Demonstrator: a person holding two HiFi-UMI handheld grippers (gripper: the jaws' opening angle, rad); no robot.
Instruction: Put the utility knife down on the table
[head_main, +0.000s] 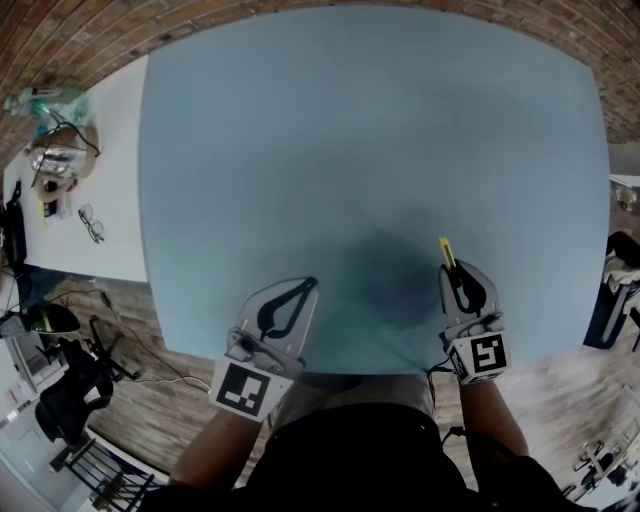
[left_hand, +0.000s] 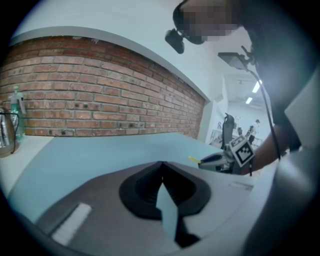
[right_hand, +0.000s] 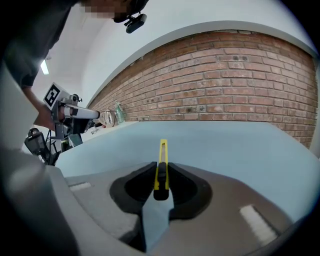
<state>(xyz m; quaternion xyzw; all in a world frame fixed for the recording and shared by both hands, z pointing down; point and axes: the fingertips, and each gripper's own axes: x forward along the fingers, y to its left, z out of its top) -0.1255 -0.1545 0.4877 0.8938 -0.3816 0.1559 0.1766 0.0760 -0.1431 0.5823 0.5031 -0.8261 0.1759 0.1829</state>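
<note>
Pinching utility knife (right_hand: 162, 152) inside right gripper (right_hand: 161, 169)

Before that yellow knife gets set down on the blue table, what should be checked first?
1. Grip on utility knife: ok, right gripper jaws are shut on it.
2. Path free of left gripper: ok, it is shut, empty and off to the side.
3. Spot on table ahead free: ok, nothing lies there.
4. Knife's height above table: cannot tell.
5. Whether blade is retracted: cannot tell.
</note>
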